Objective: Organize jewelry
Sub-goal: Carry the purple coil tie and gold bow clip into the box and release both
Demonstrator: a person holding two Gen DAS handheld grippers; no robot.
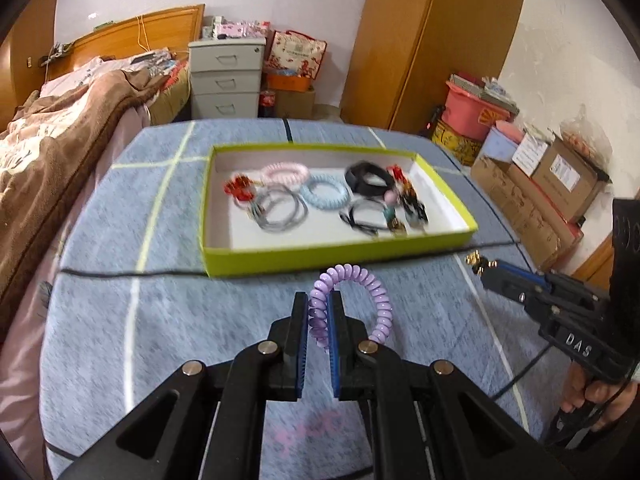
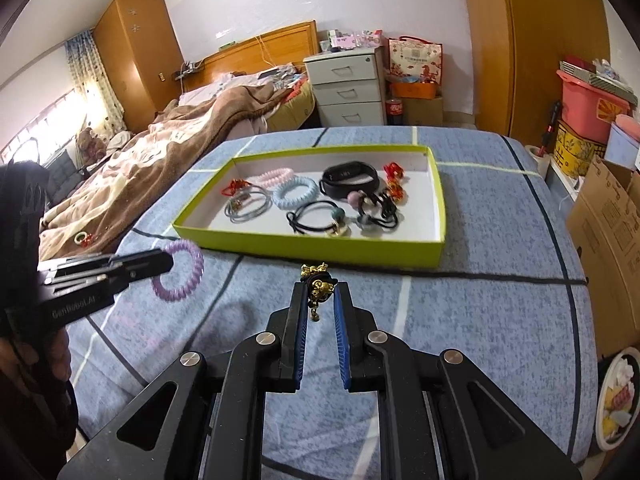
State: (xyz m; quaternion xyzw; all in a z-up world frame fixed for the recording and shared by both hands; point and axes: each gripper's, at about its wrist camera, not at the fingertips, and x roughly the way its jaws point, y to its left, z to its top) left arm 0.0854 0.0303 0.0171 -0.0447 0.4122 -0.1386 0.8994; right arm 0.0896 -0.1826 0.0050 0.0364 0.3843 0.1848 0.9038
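Observation:
A lime-green shallow box [image 1: 332, 258] [image 2: 304, 246] sits on the blue checked bedspread and holds several hair ties, bracelets and a black watch band [image 2: 350, 179]. My left gripper [image 1: 319, 304] is shut on a purple spiral hair tie [image 1: 366, 286], held above the bedspread just short of the box's near wall. It also shows in the right wrist view [image 2: 180, 276]. My right gripper [image 2: 320, 294] is shut on a gold-beaded dark bracelet [image 2: 318, 286], held above the bedspread in front of the box. In the left wrist view it shows at the right [image 1: 486, 270].
A bed with a brown blanket [image 2: 168, 148] lies to the left. A white drawer unit [image 2: 346, 88] and a wooden wardrobe [image 1: 424, 40] stand behind. Cardboard boxes [image 1: 548, 196] and a pink bin [image 2: 588, 104] line the right wall.

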